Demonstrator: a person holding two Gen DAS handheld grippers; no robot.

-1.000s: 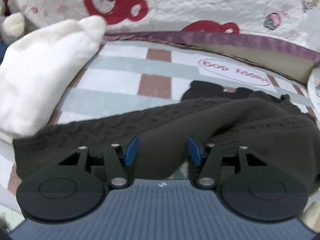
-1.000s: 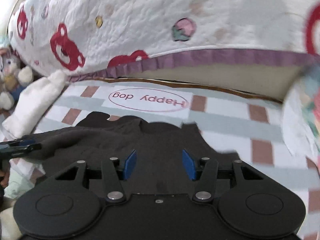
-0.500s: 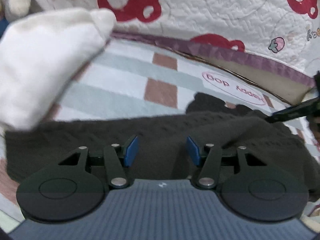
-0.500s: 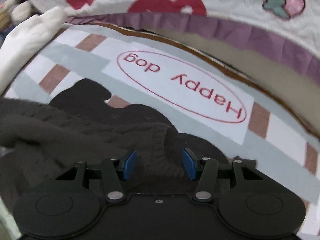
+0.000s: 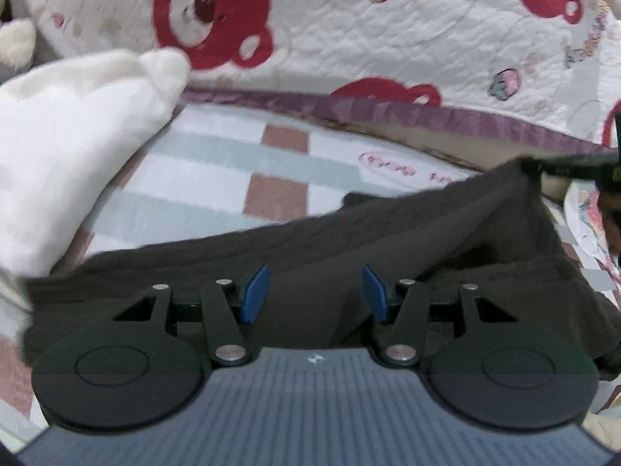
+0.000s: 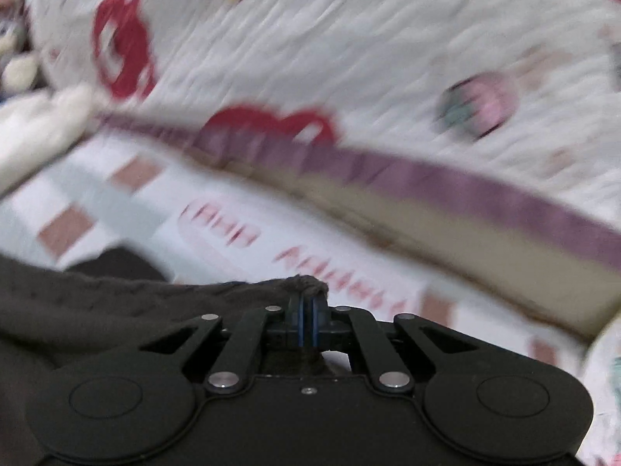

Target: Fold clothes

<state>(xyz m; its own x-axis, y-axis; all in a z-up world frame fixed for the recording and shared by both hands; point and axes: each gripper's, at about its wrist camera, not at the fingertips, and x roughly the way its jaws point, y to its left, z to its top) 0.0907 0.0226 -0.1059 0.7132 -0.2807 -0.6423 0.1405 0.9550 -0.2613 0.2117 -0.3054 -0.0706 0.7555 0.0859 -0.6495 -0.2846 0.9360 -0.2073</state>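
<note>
A dark brown knitted sweater (image 5: 318,256) lies spread across a checked bed sheet (image 5: 217,163) as a person working 2 hand-held grippers starts a fold. The right gripper (image 6: 308,312) has just snapped closed, its blue pads pressed together on a small bunch of the sweater's edge, which pokes up above the jaws; seen from the left wrist, that corner is pulled up into a taut peak at the far right, clear of the sheet. The left gripper (image 5: 315,295) hovers low over the near part of the sweater with its jaws spread about halfway and nothing pinched between them, though fabric lies beneath the gap.

The step in hand appears to be the lifting of 1 edge, with the fold itself not yet laid. The next move probably calls for the left gripper to close on a matching point of the near edge, so that both can carry the cloth over evenly without it sagging or twisting.

The sheet bears pink and pale green squares and an oval printed label (image 5: 403,165). Behind it rises a white quilt (image 5: 388,31) patterned with red bears and trimmed in purple; a white plush cushion (image 5: 73,147) rests at the left. The right wrist view is heavily blurred.
</note>
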